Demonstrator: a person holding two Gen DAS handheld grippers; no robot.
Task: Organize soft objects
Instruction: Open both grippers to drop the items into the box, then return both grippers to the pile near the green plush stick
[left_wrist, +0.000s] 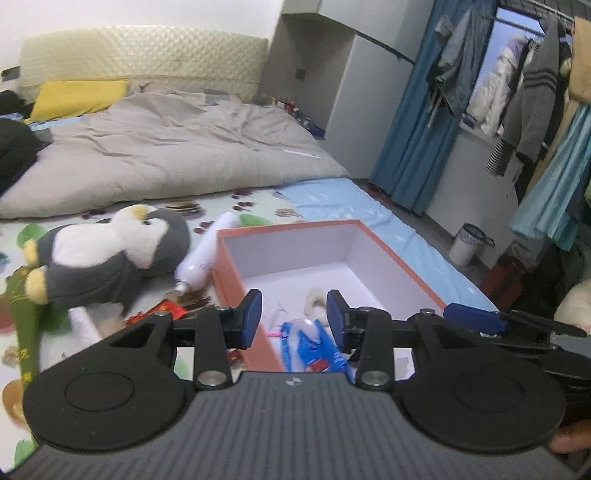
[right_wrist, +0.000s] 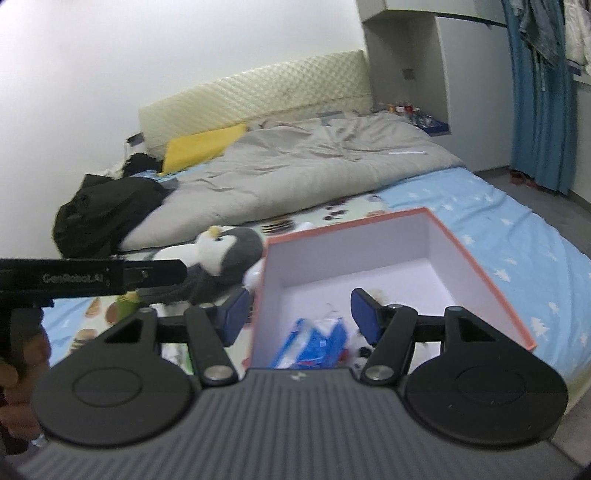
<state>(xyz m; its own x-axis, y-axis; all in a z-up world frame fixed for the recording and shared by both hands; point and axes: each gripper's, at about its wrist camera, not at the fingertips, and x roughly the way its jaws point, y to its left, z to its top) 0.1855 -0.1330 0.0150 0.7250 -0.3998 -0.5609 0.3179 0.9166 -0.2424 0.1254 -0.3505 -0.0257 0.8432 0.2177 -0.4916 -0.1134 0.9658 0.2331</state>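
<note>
**Both grippers empty above the orange box**

Nearest the lens in the left wrist view, the left gripper (left_wrist: 294, 316) hangs with its blue-padded jaws moderately apart and nothing between them. In the right wrist view the right gripper (right_wrist: 298, 315) stands wider, also empty. The left tool's black arm crosses that frame's left edge, printed "GenRobot.AI" (right_wrist: 72, 277); no other writing is legible.

Below both sits the shallow orange cardboard box with white lining (left_wrist: 394, 254), open-topped. A crumpled blue-and-white plastic packet (left_wrist: 314, 345) lies on its floor at the near end, with a small pale fluffy item (left_wrist: 316, 298) just beyond; the far half of the floor is bare.

Left of the box, outside its wall, a white plastic bottle (left_wrist: 207, 256) lies tilted against the box's edge, and a grey-and-white plush penguin (left_wrist: 110, 253) lies on its side on the patterned bed sheet (left_wrist: 258, 206).

Farther back, a rumpled grey duvet (left_wrist: 166, 147) covers the bed's upper half, a yellow pillow (left_wrist: 77, 98) at upper left.
</note>
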